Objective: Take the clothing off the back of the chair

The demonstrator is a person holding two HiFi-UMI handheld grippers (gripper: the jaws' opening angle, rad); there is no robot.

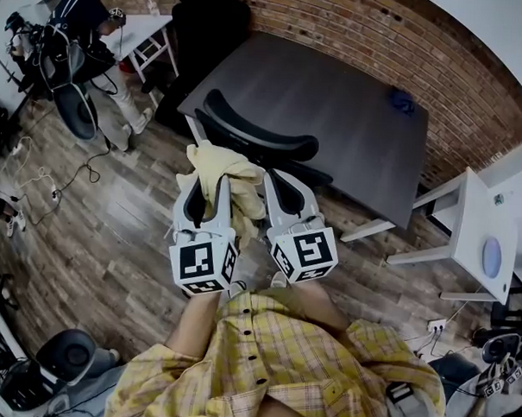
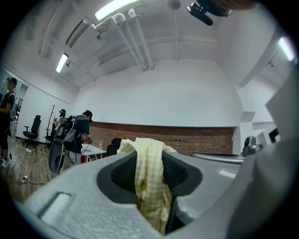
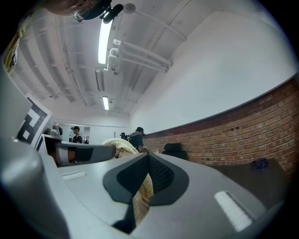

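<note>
Head view: the left gripper (image 1: 208,185) and right gripper (image 1: 284,184) share the bunched yellow checked shirt (image 1: 221,164) just beside the chair back (image 1: 262,139), likely to lift it evenly. Left gripper view: the jaws clamp the hanging cloth. Right gripper view: the jaws are nearly together, pinching a fold.

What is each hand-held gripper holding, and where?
The yellow checked garment: the left hand-held gripper pinches one bunched fold, the right hand-held gripper another beside it.

Bright ceiling tubes (image 2: 112,8) overhead; fisheye warps, darkens edges.
</note>
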